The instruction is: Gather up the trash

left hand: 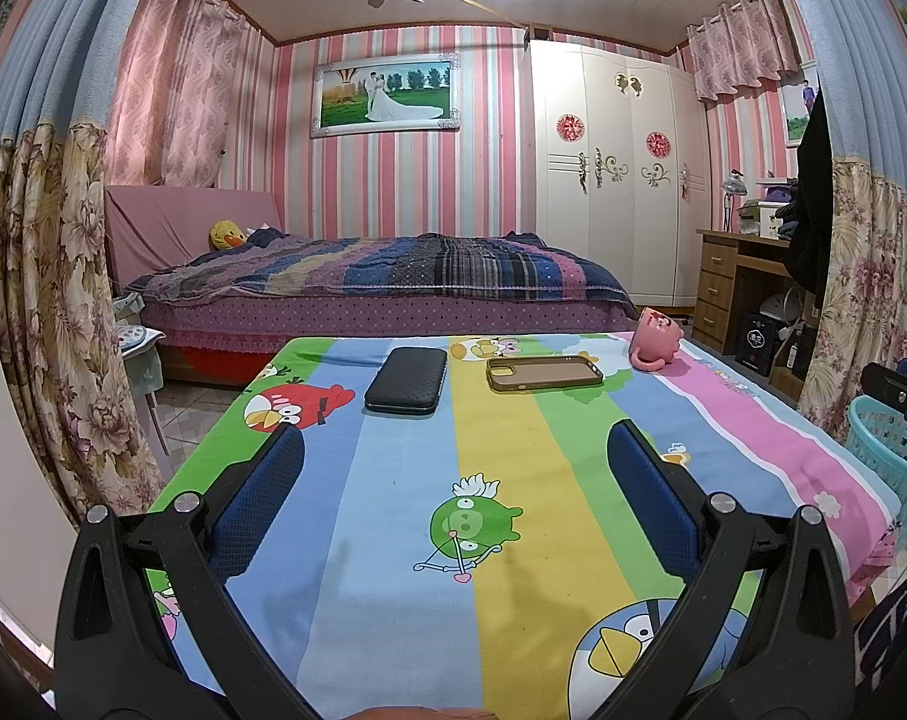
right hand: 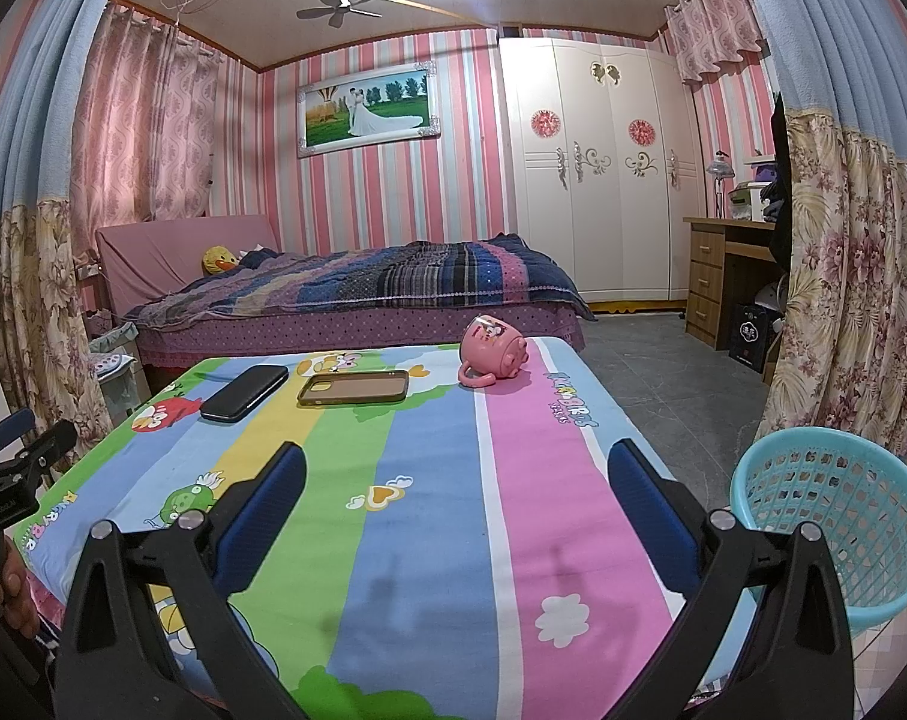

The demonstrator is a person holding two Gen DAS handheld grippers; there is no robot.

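A table with a striped cartoon cloth (left hand: 405, 480) (right hand: 429, 510) holds a black case (left hand: 407, 381) (right hand: 245, 392), an olive phone case (left hand: 544, 373) (right hand: 354, 388) and a pink mug (left hand: 657, 337) (right hand: 493, 350) lying on its side at the far end. A light blue mesh basket (right hand: 831, 516) (left hand: 891, 450) stands on the floor at the table's right. My left gripper (left hand: 453, 456) is open and empty above the near table. My right gripper (right hand: 456, 468) is open and empty above the near right part. The left gripper also shows at the right wrist view's left edge (right hand: 15, 468).
A bed (left hand: 381, 282) stands beyond the table. A white wardrobe (left hand: 615, 180) and a wooden desk (left hand: 735, 276) are at the back right. Floral curtains (left hand: 51, 300) (right hand: 861, 276) hang on both sides. Grey floor (right hand: 663, 372) lies right of the table.
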